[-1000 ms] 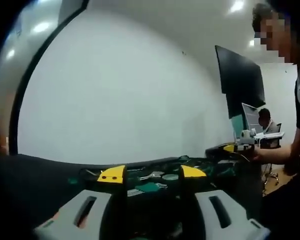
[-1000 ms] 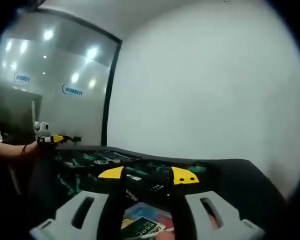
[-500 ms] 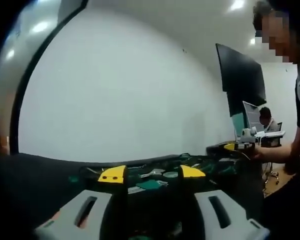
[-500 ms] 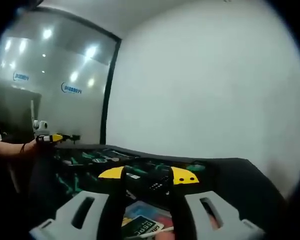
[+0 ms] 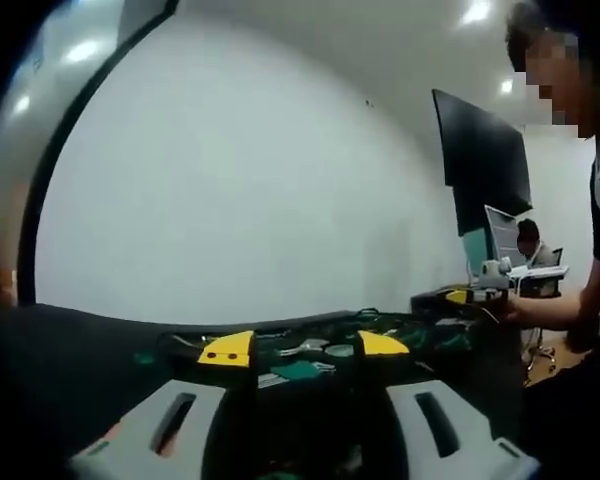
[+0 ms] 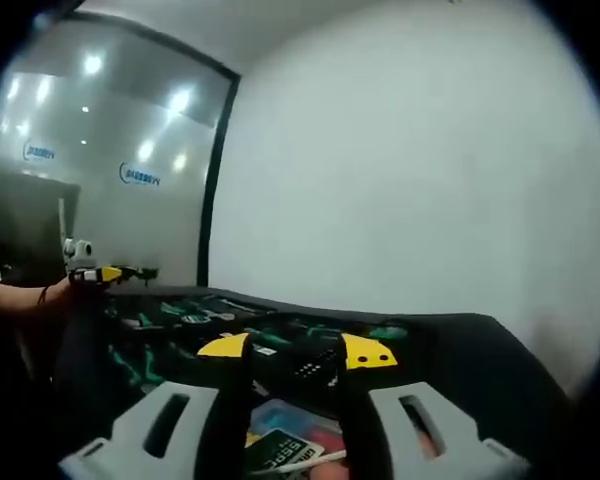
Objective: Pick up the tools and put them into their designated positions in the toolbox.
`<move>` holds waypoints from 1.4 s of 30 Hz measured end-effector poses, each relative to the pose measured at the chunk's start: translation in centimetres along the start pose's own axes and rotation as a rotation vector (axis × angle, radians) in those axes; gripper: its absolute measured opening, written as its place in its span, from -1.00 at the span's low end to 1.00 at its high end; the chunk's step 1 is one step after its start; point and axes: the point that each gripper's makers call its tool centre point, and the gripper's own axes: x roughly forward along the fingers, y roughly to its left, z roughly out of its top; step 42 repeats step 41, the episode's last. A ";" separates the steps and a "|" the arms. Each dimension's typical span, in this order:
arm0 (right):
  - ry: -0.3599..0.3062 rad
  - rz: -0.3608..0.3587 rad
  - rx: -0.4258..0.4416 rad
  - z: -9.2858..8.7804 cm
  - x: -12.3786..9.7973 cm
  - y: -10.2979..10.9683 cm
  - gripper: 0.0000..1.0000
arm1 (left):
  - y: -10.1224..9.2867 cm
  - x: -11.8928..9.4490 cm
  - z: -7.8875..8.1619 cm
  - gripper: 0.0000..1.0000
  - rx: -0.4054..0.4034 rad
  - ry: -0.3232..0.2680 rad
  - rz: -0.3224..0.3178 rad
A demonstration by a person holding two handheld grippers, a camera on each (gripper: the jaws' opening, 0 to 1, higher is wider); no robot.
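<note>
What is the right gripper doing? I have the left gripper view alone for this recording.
Observer: The right gripper is open, with nothing between its jaws.
Operator: Anything lying below it?
Observer: Yes, cards lie just under the jaws, one of them dark with white lettering.
Operator: And the background on that side?
Observer: A glass wall with a blue logo on it.
</note>
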 end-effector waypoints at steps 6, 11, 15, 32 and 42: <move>0.006 0.003 -0.008 -0.2 0.2 -0.3 -0.38 | 0.5 -0.1 0.0 -0.34 -0.006 -0.001 0.003; -0.009 -0.002 0.026 0.1 0.0 -0.5 -0.40 | 0.7 -0.1 0.2 -0.35 -0.009 -0.014 -0.002; -0.017 -0.004 0.020 0.2 0.1 -0.5 -0.40 | 0.8 -0.2 0.3 -0.35 -0.022 -0.020 -0.004; -0.010 -0.007 0.029 -0.1 0.4 -1.2 -0.41 | 0.6 -0.3 0.5 -0.37 -0.034 -0.029 0.011; -0.007 -0.007 0.014 -0.1 0.1 -0.9 -0.41 | 0.7 -0.3 0.5 -0.37 -0.037 -0.027 0.015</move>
